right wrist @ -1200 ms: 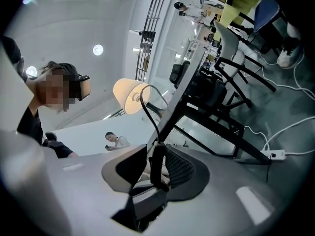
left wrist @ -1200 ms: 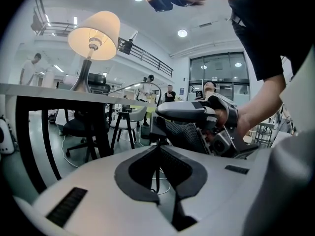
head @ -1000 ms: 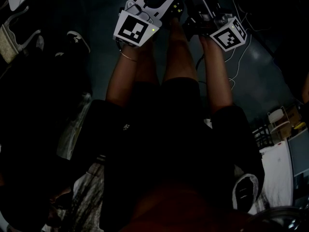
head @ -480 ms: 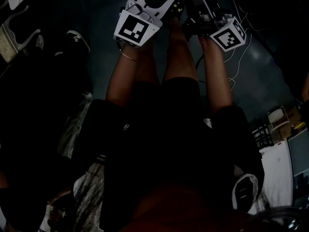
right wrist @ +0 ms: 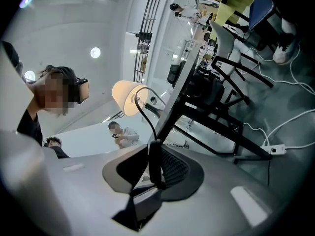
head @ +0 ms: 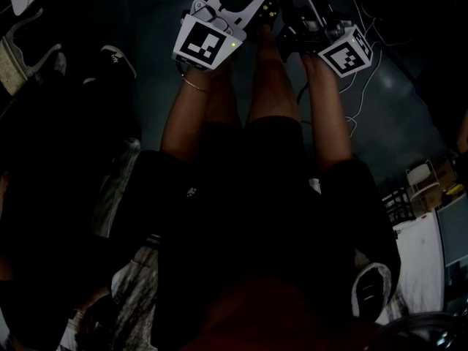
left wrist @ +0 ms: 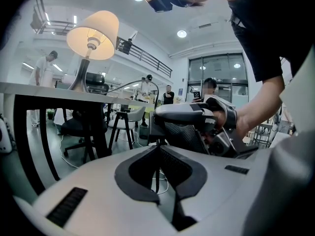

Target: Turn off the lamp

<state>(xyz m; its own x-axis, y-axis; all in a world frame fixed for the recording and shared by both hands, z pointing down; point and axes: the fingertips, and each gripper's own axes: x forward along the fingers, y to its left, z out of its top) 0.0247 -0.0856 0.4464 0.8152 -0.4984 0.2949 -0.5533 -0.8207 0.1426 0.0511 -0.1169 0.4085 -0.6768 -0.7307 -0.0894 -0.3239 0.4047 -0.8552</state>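
The lamp (left wrist: 93, 28) is standing on the table (left wrist: 44, 88) at the upper left of the left gripper view. Its shade is glowing, so it is on. Its black cord (right wrist: 141, 113) is dropping from the table edge toward the person (head: 325, 115), who is holding both tools close together at the top of the dark head view.

The right gripper (right wrist: 153, 150) has just been closing its jaws. They are now pressing on the black switch (right wrist: 155, 167) sitting on the cord, low in the centre of the right gripper view. The left gripper (left wrist: 158, 148) is just beside it. Its jaws are drawn together on the thin cord, which is running down between them.

A few onlookers (left wrist: 168, 95) are standing in the bright hall beyond the table.
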